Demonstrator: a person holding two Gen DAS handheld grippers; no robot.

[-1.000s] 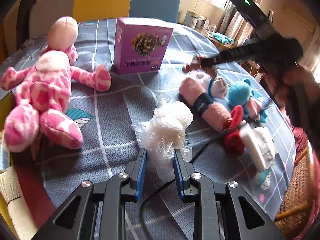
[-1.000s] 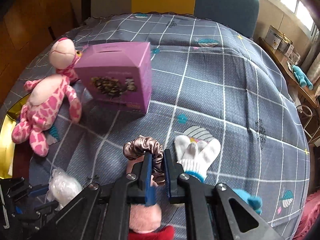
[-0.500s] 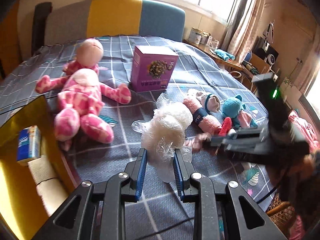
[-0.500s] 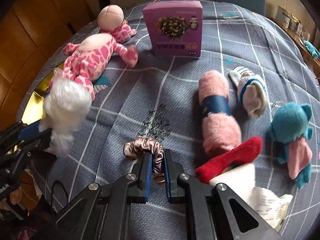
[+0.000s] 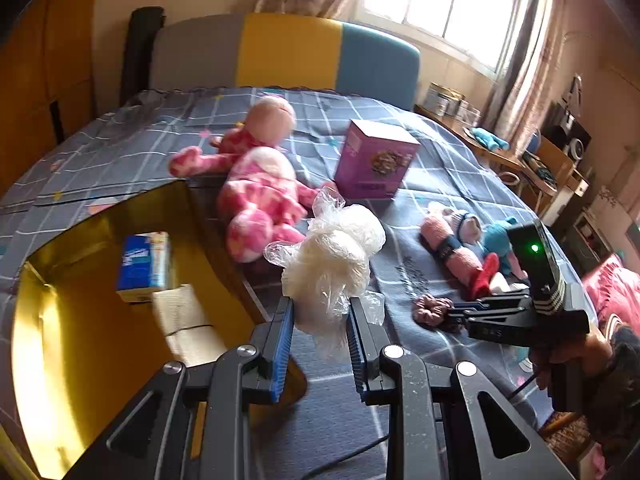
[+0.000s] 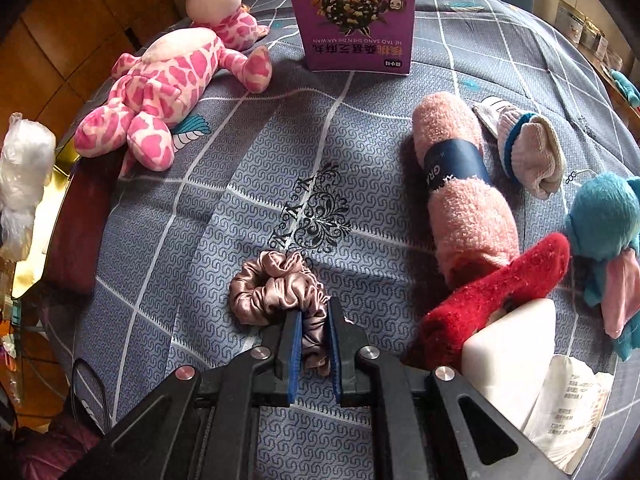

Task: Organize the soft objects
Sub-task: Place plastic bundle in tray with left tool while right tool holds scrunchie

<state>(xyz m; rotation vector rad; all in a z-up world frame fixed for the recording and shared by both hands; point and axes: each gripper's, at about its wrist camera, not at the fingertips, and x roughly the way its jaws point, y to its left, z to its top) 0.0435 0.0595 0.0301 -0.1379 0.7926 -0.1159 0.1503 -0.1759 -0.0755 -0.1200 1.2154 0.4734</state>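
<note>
The left gripper pinches an upright plastic-wrapped white bundle; the right gripper clamps a flat-lying satin scrunchie.

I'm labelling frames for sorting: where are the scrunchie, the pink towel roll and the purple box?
scrunchie (image 6: pixel 276 286): right wrist view, on its satin folds.
pink towel roll (image 6: pixel 468 204): right wrist view, on the fleece below its dark band.
purple box (image 6: pixel 356 16): right wrist view, on its printed front.

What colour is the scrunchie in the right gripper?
Dusty pink satin; the scrunchie shows best in the right wrist view, pinched in the right gripper.
</note>
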